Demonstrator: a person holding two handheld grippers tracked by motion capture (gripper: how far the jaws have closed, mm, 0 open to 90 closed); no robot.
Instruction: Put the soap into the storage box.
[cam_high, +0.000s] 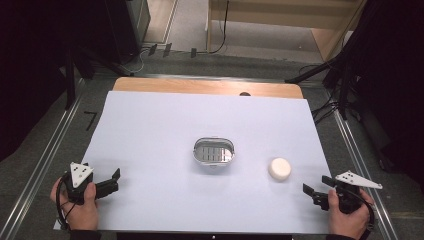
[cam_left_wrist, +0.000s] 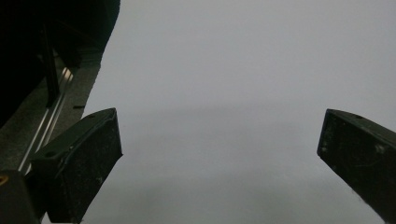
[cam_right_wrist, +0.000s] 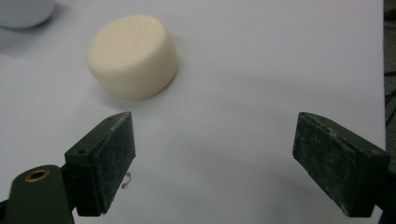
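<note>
Cream puck (cam_right_wrist: 133, 56), short round cylinder (matte, flat-topped), right gripper (cam_right_wrist: 215, 163) wide open, empty.

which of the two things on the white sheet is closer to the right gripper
The cream round puck-shaped block. It lies just ahead of the right gripper, whose jaws stand open, while the oval metal tin sits farther off at the sheet's middle.

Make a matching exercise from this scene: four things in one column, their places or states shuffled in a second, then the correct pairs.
Things:
1. metal dish
2. cream block
3. left gripper
4. right gripper

Places or states:
A. open, near the table's left front corner
B. middle of the white sheet
C. open, nearest the cream block
D. lying right of the metal dish

Pairs: 1-B, 2-D, 3-A, 4-C
</note>
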